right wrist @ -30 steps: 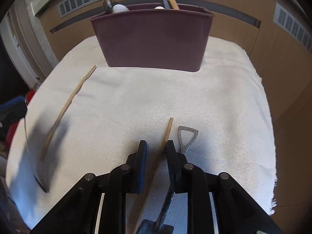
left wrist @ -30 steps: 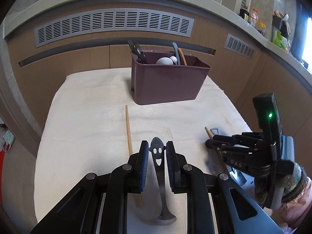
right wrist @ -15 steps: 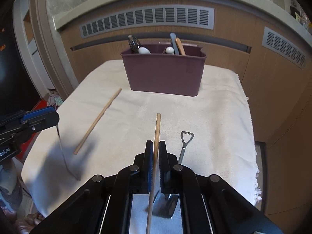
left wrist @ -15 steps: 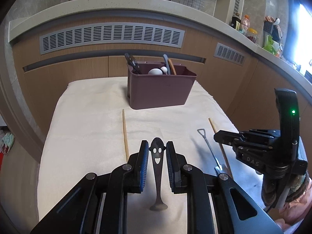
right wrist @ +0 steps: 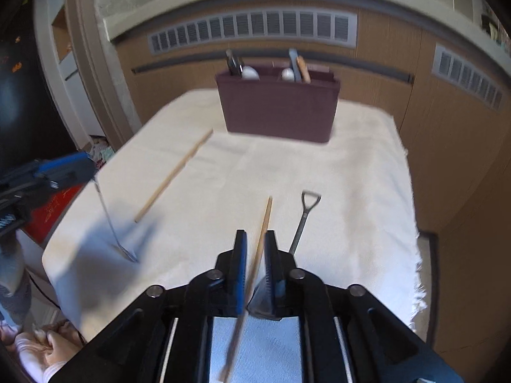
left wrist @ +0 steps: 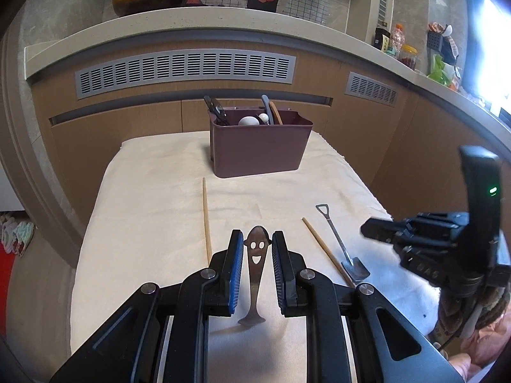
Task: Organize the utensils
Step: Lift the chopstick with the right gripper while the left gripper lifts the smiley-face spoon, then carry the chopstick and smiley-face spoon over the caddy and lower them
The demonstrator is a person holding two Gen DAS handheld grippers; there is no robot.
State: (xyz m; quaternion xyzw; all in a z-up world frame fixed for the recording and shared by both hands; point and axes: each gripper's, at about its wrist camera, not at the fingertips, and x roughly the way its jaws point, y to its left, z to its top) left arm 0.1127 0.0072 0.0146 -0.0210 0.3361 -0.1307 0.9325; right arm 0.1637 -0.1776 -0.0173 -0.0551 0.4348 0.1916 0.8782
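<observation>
My left gripper [left wrist: 255, 239] is shut on a metal spoon with a smiley-face handle [left wrist: 255, 268], held above the cloth. My right gripper [right wrist: 255, 239] is shut on a wooden chopstick [right wrist: 260, 239], which has dropped out of it in the left wrist view and lies on the cloth [left wrist: 325, 252]; the blurred right wrist view shows it between the pads. A second chopstick [left wrist: 206, 217] lies at left. A small shovel-shaped spoon [left wrist: 338, 242] lies at right. The maroon utensil caddy [left wrist: 260, 146] stands at the back with several utensils in it.
A cream cloth [left wrist: 153, 223] covers the small table. Wooden cabinet fronts with grey vents [left wrist: 185, 67] curve behind it. The table's right edge [right wrist: 412, 223] drops off next to the cabinets.
Both grippers have risen and pulled back from the caddy. The right gripper closed on the chopstick and lifted it. The left gripper kept the smiley spoon.
</observation>
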